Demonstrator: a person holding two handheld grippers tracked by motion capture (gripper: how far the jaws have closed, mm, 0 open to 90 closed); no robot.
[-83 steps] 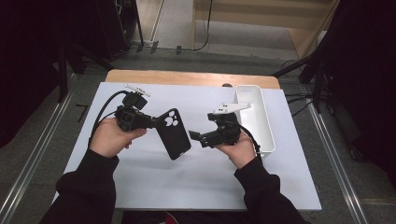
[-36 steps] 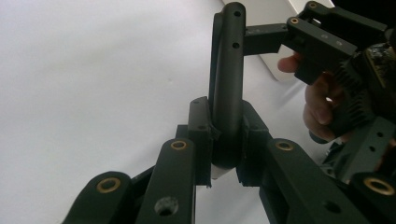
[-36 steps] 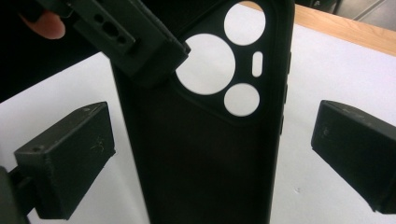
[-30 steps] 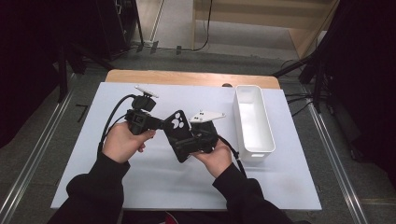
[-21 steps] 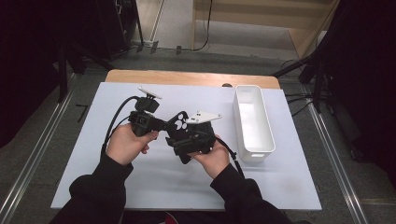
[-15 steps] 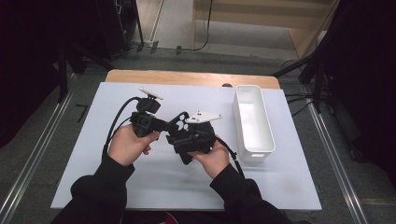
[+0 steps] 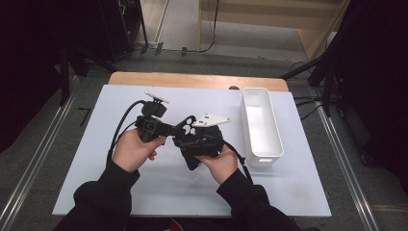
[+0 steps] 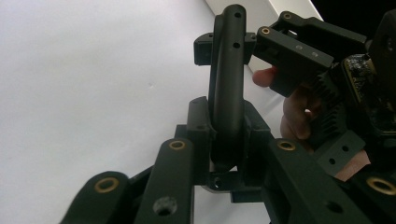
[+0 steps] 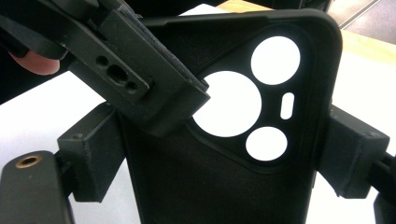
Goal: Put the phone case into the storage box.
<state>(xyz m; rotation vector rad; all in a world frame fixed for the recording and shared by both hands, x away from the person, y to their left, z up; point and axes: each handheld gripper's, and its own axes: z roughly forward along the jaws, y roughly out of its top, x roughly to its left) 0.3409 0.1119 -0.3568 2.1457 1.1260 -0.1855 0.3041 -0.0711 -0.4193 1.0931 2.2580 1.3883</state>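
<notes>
A black phone case (image 7: 192, 161) with round camera cut-outs is held above the white mat between both grippers. My left gripper (image 7: 175, 130) comes in from the left and is shut on the case's thin edge (image 8: 227, 84), one pad on each face. My right gripper (image 7: 190, 144) spans the case (image 9: 187, 186) across its width. Its jaws have just been closing, and its pads (image 9: 93, 158) now lie against both side edges. One jaw of the left gripper (image 9: 140, 70) crosses the case's back, partly covering the largest cut-out.
A long white bin (image 7: 276, 125) stands to the right of the hands, lengthwise on the white mat (image 7: 96, 159). A wooden table edge (image 7: 192, 79) runs behind the mat. Cables trail from both grippers toward the person.
The right hand moved in from beside the bin to the case, and its jaws have narrowed around the case's sides. The left hand keeps its grip and stays put.
</notes>
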